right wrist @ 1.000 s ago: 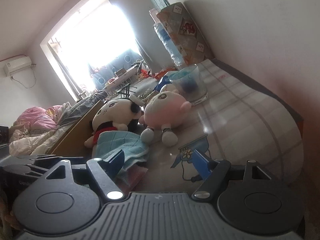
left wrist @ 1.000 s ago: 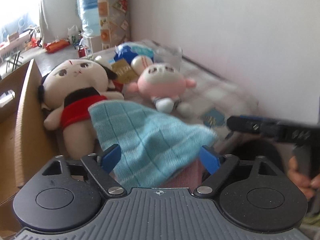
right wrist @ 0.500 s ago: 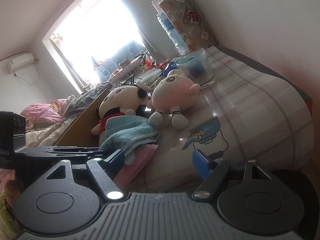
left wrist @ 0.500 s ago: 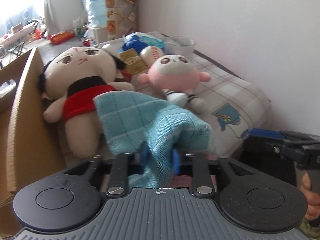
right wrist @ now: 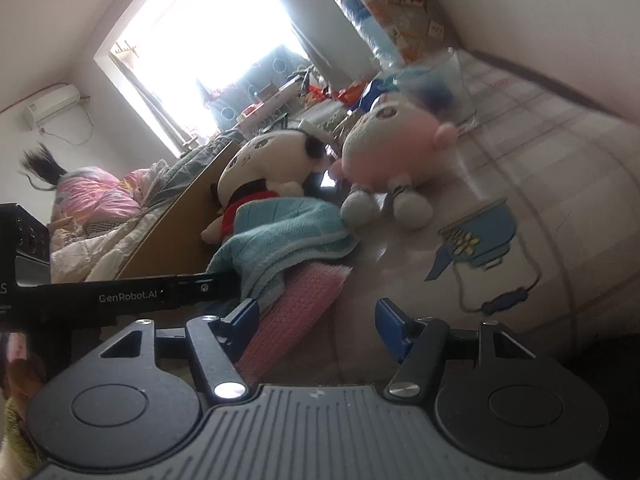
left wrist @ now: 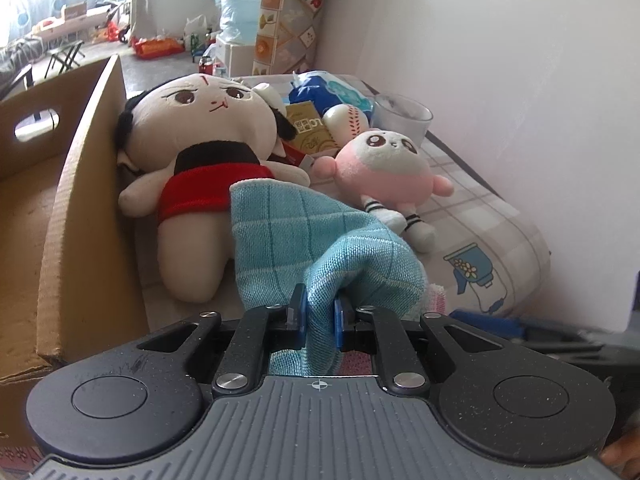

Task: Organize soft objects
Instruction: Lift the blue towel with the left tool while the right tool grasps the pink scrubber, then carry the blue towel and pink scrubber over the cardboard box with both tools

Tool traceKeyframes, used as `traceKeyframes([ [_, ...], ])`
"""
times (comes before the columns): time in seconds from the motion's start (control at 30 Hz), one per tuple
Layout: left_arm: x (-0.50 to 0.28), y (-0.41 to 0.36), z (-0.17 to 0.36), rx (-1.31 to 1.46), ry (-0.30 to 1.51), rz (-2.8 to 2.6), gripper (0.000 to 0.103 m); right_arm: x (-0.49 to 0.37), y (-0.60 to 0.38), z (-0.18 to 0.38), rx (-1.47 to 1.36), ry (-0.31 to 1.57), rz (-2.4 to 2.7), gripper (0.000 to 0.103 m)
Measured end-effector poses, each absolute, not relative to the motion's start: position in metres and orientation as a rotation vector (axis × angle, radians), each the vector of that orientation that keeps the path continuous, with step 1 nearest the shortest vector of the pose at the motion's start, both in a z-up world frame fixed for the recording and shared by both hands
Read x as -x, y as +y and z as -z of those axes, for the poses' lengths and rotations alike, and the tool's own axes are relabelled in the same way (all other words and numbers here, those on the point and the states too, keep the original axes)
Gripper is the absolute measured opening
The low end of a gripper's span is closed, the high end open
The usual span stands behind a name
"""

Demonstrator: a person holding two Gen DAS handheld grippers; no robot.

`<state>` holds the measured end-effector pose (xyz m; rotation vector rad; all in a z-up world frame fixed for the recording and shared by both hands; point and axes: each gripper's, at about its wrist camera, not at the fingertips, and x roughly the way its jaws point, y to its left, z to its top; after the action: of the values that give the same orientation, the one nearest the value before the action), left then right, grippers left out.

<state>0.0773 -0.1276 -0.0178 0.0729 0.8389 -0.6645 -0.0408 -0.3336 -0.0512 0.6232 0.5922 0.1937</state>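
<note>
My left gripper (left wrist: 320,316) is shut on a bunched fold of the blue checked towel (left wrist: 304,232), which drapes over a pink cloth (left wrist: 434,298) and one leg of the big doll in a red top (left wrist: 208,152). A small pink plush (left wrist: 388,168) lies to the right of the doll. In the right wrist view my right gripper (right wrist: 316,312) hovers low over the pink cloth (right wrist: 296,304). Its jaws are closing, the cloth's edge lies by the left finger, and the pads are not pressing it. The left gripper (right wrist: 224,284) reaches in from the left onto the towel (right wrist: 280,232).
A cardboard box (left wrist: 80,200) stands against the doll's left side. Behind the plush toys sit a baseball (left wrist: 346,120), a clear plastic cup (left wrist: 402,116) and some packets. The checked sheet (left wrist: 480,216) runs along the white wall on the right.
The left jaws went from wide open to shut on the blue towel. The right gripper came closer and lower to the pink cloth, and its jaws narrowed.
</note>
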Motion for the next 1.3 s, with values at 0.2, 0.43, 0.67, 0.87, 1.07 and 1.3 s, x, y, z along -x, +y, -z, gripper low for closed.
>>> traceKeyframes([
  [0.2,-0.084,-0.123,0.02,-0.024,0.87,0.676,0.011,0.031,-0.325,0.059,-0.68,0.621,-0.252,0.054],
  [0.43,-0.081,-0.123,0.016,-0.033,0.843,0.671,0.011,0.028,-0.315,0.057,-0.663,0.609,-0.251,0.042],
  [0.67,-0.075,-0.124,0.01,-0.061,0.817,0.678,0.011,0.055,-0.339,0.04,-0.605,0.571,-0.141,0.039],
  [0.87,-0.077,-0.146,0.027,-0.166,0.865,0.653,0.015,0.055,-0.343,0.045,-0.601,0.562,-0.101,0.039],
  [1.07,-0.07,-0.144,0.022,-0.164,0.828,0.623,0.011,0.06,-0.337,0.038,-0.564,0.544,-0.089,0.037],
  [1.3,-0.037,-0.126,-0.014,-0.155,0.67,0.598,0.01,0.09,-0.331,0.011,-0.504,0.479,-0.049,0.033],
])
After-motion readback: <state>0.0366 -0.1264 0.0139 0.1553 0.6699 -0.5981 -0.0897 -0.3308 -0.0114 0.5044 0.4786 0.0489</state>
